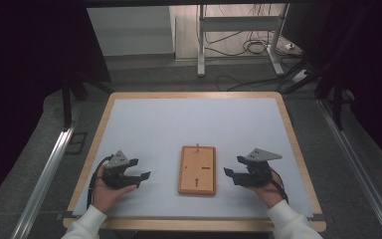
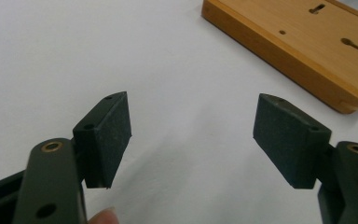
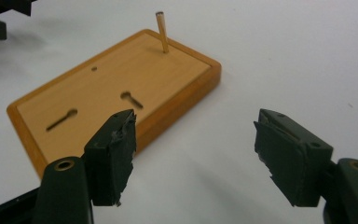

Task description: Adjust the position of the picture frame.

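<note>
Plainly, both the left gripper point(image 1: 140, 169) and right gripper point(image 1: 233, 166) gape empty, flanking the wooden board point(image 1: 197, 170) with bare table point(image 1: 179, 124) around.

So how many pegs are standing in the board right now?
1. A thin wooden peg stands near the far end of the board, by its edge. The keyhole slots and small hole hold nothing.

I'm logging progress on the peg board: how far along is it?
Done: one wooden peg stands upright in the wooden board near its far edge. In hand: nothing; left gripper and right gripper are open, flanking the board. Left: the board's keyhole slots and small hole are unfilled.
</note>
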